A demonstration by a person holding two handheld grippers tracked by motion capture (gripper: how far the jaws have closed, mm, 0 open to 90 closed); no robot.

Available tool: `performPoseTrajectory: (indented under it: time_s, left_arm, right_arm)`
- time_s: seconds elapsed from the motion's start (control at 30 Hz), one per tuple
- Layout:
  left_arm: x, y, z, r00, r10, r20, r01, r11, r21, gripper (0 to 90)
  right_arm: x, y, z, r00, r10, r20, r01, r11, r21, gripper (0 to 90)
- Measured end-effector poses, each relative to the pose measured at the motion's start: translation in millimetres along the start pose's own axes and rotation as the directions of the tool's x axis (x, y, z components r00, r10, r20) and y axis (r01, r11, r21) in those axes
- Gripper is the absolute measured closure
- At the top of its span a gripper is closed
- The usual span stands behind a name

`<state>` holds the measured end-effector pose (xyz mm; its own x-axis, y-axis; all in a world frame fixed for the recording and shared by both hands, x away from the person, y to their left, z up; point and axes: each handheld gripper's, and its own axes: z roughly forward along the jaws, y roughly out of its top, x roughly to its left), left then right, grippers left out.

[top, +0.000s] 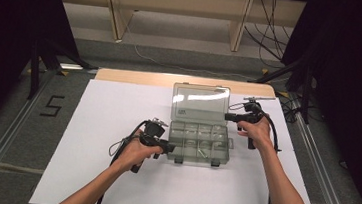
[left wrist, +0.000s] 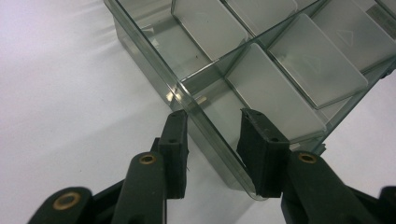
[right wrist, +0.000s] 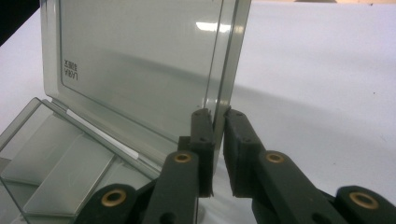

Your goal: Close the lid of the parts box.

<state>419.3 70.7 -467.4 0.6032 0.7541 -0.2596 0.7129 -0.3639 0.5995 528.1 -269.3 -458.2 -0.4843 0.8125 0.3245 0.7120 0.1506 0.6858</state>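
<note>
Left gripper (left wrist: 212, 147) jaws apart astride organizer box (top: 198, 143) wall; right gripper (right wrist: 218, 149) jaws clamped on upright lid (top: 200, 102).

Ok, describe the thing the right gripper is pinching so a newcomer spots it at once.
Start at the white sheet covering the table; near its middle sits a clear smoky compartment box. Its hinged lid stands open at the far side, and the right gripper grips that lid's side edge. The lid is the flat, undivided panel.
</note>
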Motion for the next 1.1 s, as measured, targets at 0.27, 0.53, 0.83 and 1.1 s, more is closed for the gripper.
performPoseTrajectory:
  time_s: [0.27, 0.53, 0.83, 1.1]
  left_arm:
    - [-0.7, 0.0, -1.8, 0.9995, 0.031, -0.004, -0.031, 0.9995, 0.002, 61.9]
    - [2.5, 0.0, -2.2, 0.9985, 0.047, 0.029, -0.047, 0.9989, 0.001, 60.9]
    - [0.8, -0.7, -2.1, 0.9975, 0.07, 0.011, -0.07, 0.9975, -0.012, 59.5]
    - [0.0, -1.0, -2.2, 0.9965, 0.082, -0.015, -0.082, 0.9965, -0.015, 53.1]
  right_arm:
    - [4.4, -8.9, -2.3, 0.9973, -0.071, 0.022, 0.072, 0.995, -0.071, 83.2]
    - [9.3, -19.1, -5.4, 0.987, -0.148, 0.062, 0.155, 0.979, -0.132, 83.4]
    - [12.6, -26.0, -7.2, 0.9812, -0.171, 0.089, 0.184, 0.968, -0.171, 83.6]
    - [12.7, -30.7, -6.2, 0.9823, -0.171, 0.078, 0.184, 0.957, -0.224, 84.1]
